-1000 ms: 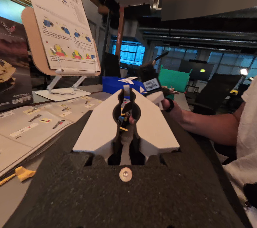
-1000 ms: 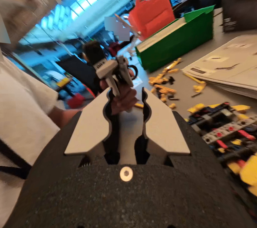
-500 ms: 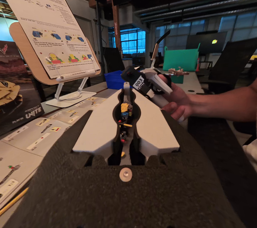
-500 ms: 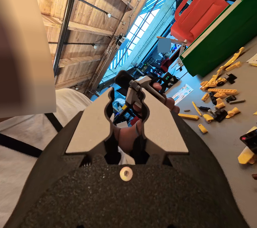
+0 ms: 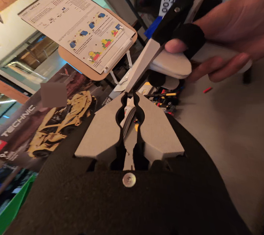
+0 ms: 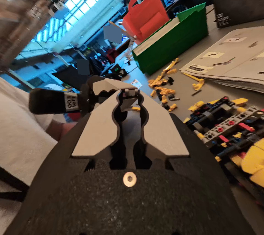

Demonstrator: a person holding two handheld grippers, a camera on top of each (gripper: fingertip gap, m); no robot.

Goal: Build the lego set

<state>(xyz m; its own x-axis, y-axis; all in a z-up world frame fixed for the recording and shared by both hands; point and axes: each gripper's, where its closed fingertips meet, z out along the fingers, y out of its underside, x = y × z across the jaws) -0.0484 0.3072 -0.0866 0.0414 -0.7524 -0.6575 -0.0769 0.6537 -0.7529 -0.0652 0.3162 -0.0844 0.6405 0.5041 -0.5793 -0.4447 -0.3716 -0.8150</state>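
Both my grippers have swung together since half a second ago, and their tips now nearly meet above the desk; my left gripper has its fingers nearly closed on nothing, with a thin gap between the tips; my right gripper stands slightly open and empty, the left one's tip just ahead of it; the half-built Lego car chassis, black and grey beams with red and blue pins and yellow panels, lies on the desk to my right; loose yellow pieces lie scattered beyond it, near the green box and the instruction booklet.
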